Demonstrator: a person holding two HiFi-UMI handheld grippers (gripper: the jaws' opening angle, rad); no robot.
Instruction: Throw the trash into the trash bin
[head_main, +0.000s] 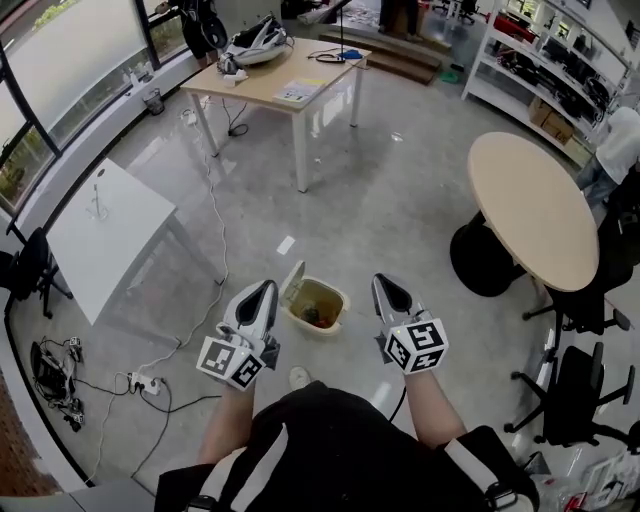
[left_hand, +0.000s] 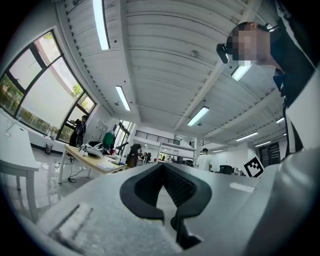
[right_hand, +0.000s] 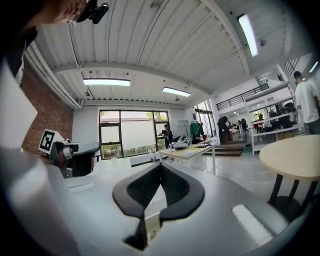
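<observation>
A small beige trash bin (head_main: 330, 312) stands on the grey floor in the head view, its lid tipped open to the left and some dark trash (head_main: 311, 318) inside. My left gripper (head_main: 264, 291) hovers just left of the bin and my right gripper (head_main: 384, 284) just right of it, both well above the floor. In the left gripper view the left gripper (left_hand: 162, 166) points level across the room, jaws meeting at the tips with nothing between them. The right gripper (right_hand: 161, 165) in its own view is likewise shut and empty.
A white table (head_main: 105, 235) stands at the left, a wooden table (head_main: 290, 75) at the back, a round table (head_main: 535, 205) at the right with office chairs (head_main: 575, 400) near it. Cables and a power strip (head_main: 145, 382) lie at the lower left. A small white scrap (head_main: 286, 245) lies beyond the bin.
</observation>
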